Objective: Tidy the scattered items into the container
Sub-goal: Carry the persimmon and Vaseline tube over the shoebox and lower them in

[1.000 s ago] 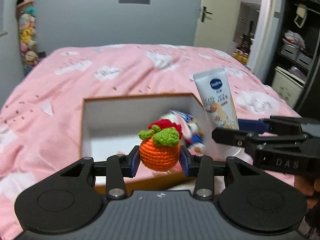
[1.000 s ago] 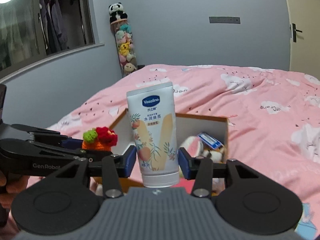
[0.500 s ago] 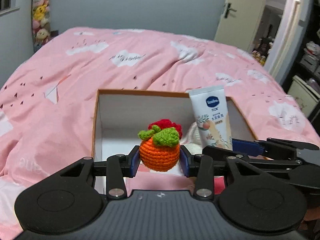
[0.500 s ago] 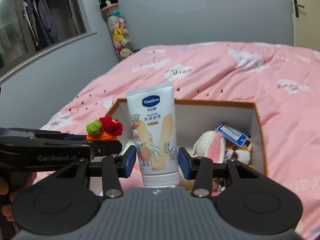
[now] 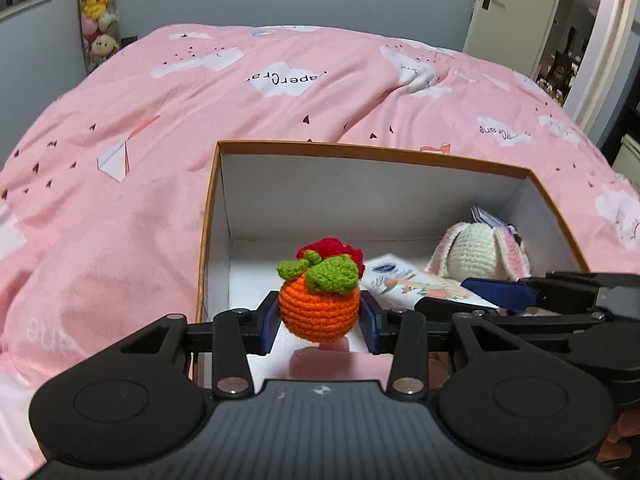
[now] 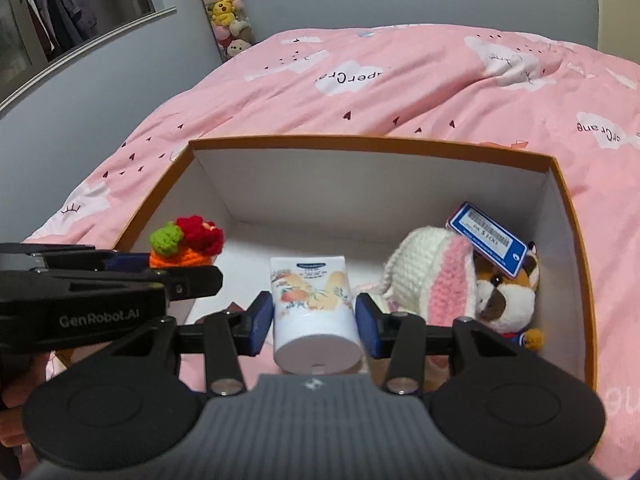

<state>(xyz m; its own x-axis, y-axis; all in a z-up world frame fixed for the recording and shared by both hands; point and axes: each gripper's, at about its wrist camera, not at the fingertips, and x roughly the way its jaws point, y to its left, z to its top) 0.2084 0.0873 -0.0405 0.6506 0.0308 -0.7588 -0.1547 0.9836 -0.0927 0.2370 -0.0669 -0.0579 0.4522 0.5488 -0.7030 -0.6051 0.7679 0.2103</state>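
Note:
My left gripper is shut on an orange crocheted fruit with green leaves and a red top, held above the near left part of the box. My right gripper has its jaws spread a little wider than the white lotion tube, which lies tipped forward into the box with its cap toward me. I cannot tell whether the pads still touch the tube. The fruit also shows in the right wrist view, with the left gripper at the left.
The orange-rimmed white box sits on a pink bedspread. Inside at the right lie a white and pink knitted toy, a fox plush and a blue card. Stuffed toys hang by the far wall.
Both grippers moved forward and tilted down over the box. The lotion tube went from upright in the right gripper to lying in the box, and the right jaws widened. The left gripper stays closed on the fruit.

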